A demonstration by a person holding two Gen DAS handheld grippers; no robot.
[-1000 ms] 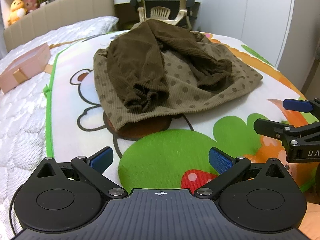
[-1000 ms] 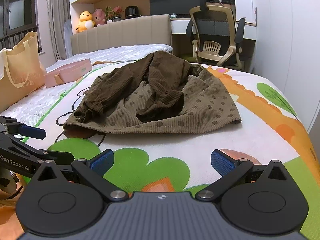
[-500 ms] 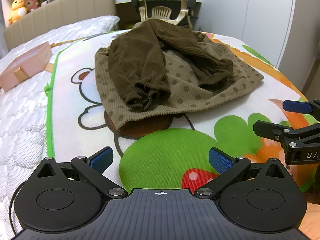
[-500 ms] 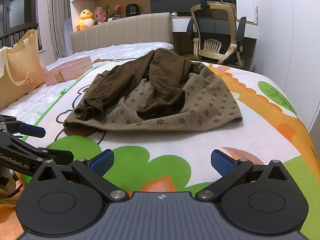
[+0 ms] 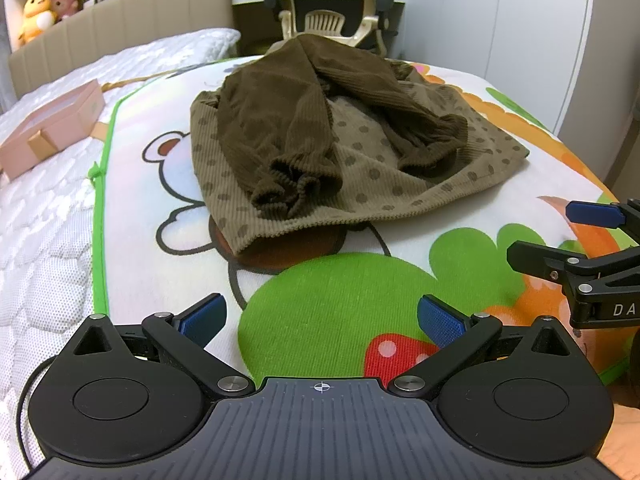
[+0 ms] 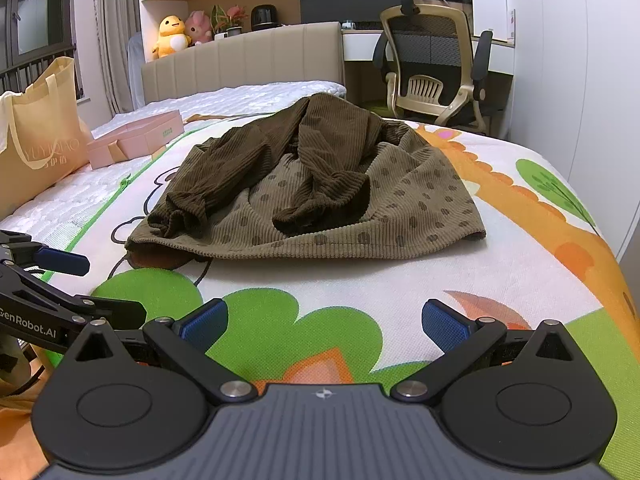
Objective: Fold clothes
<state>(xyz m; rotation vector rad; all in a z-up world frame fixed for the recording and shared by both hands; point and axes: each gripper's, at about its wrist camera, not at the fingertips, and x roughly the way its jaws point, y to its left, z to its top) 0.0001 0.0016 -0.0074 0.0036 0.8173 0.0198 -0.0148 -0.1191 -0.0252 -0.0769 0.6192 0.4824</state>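
Observation:
A brown corduroy garment [image 5: 360, 168] [image 6: 320, 200] with a dotted tan body lies on a cartoon-print play mat [image 5: 340, 292] [image 6: 320, 280] on the bed, both dark sleeves laid inward over its front. My left gripper [image 5: 320, 320] hovers open over the mat, short of the garment's near hem, with nothing between its blue pads. My right gripper [image 6: 324, 322] is open too, short of the hem. Each gripper shows at the edge of the other's view: the right gripper [image 5: 592, 236] and the left gripper [image 6: 72, 280].
A pink box [image 5: 52, 128] [image 6: 136, 142] sits on the white mattress to the left. A tan tote bag [image 6: 40, 148] stands at the far left. An office chair [image 6: 432, 68] and a desk are beyond the bed, white closet doors [image 5: 520, 20] to the right.
Both grippers have edged forward toward the garment, which looms slightly larger and nearer. Both stayed open; the garment has not moved.

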